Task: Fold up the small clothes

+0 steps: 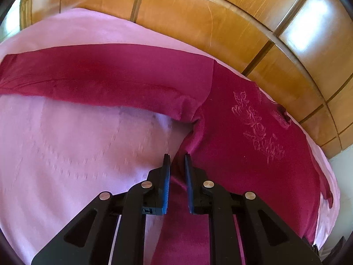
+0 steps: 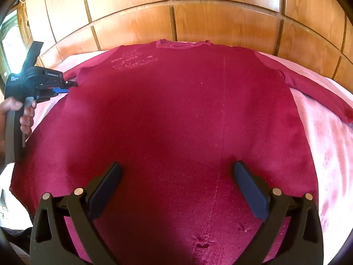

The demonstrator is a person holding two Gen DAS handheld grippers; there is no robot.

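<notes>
Spread wide, right gripper [image 2: 177, 190] hovers over sweater [image 2: 176, 114]; left gripper [image 1: 177, 170] pinches its side edge, sleeve [image 1: 92, 75] running leftward, nearer that hand

**Gripper and hand status**

Left gripper [image 1: 177, 158]: jaws nearly closed, narrow gap, fabric pinched between the blue pads [image 1: 166, 190]. The person's left hand [image 2: 21, 114] grips its handle. Right gripper [image 2: 176, 167]: jaws spread wide, nothing between the fingers [image 2: 249, 190].
</notes>
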